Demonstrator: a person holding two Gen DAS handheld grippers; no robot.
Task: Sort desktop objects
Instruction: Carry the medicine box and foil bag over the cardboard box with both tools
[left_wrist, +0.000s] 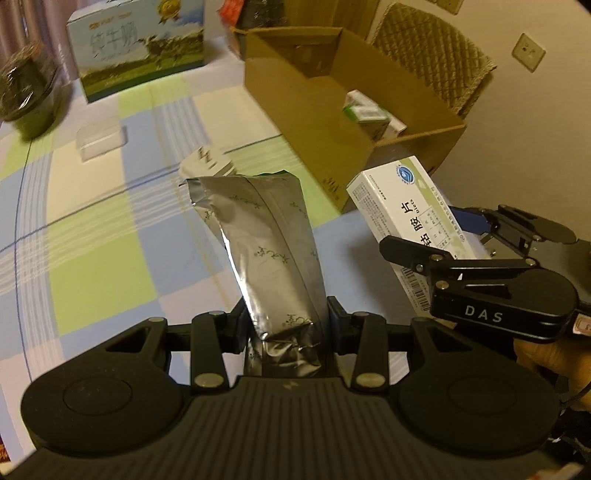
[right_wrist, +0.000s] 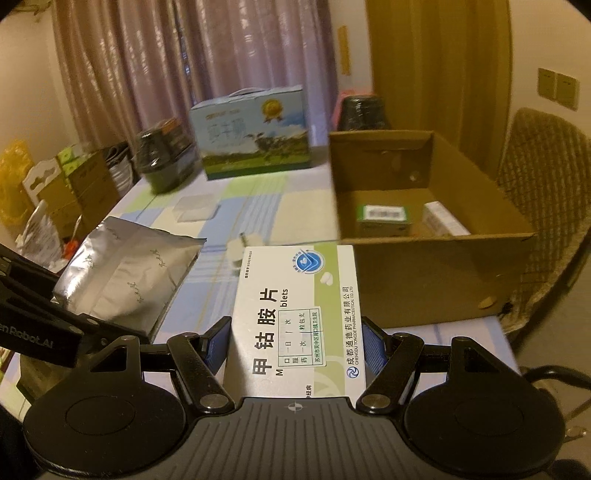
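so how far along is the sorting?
Done: two small boxes lie in the cardboard box. In hand: left gripper holds a silver foil pouch, right gripper a white tablet box. Left: clear plastic case, white plug on the table.

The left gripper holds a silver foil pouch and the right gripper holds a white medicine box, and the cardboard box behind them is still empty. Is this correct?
Not quite. The cardboard box is not empty: the right wrist view shows a green-and-white carton and a white carton inside. The left gripper does hold the silver foil pouch, the right gripper the white medicine box.
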